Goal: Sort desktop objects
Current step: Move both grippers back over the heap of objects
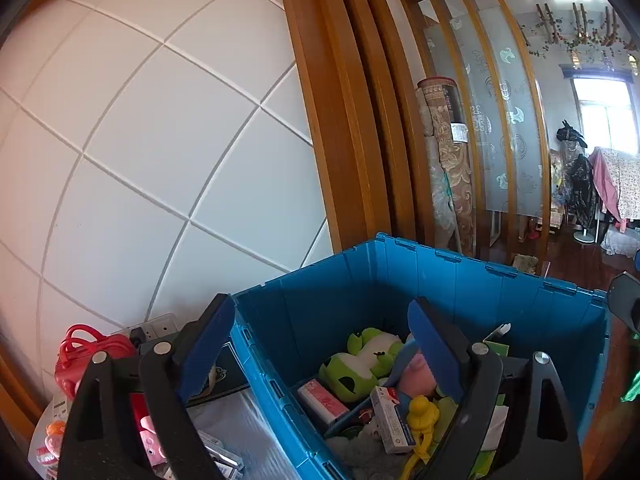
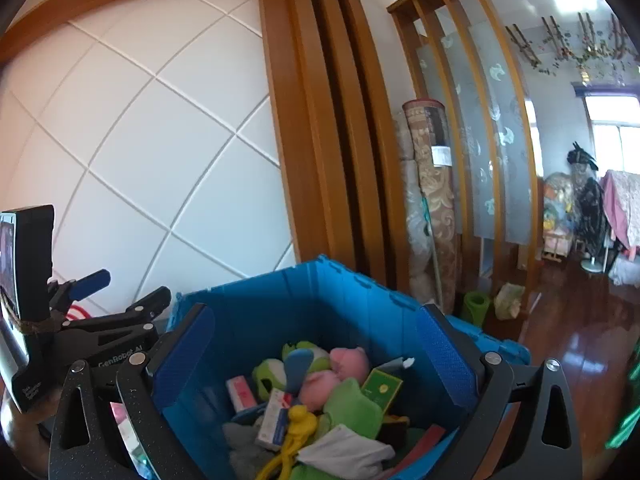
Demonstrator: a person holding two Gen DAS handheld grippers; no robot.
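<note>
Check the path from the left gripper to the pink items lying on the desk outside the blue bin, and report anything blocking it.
Nothing visible blocks it. The left gripper is open and empty, straddling the blue bin wall. The pink items lie on the desk just below its left finger, outside the bin, partly hidden by the gripper's own frame.

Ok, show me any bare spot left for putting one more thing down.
Bare patch: the silvery tabletop strip between the blue crate wall and the left-side clutter below the red case. Inside the crate it is crowded: green plush, pink plush, yellow toy and boxes cover the floor.
</note>
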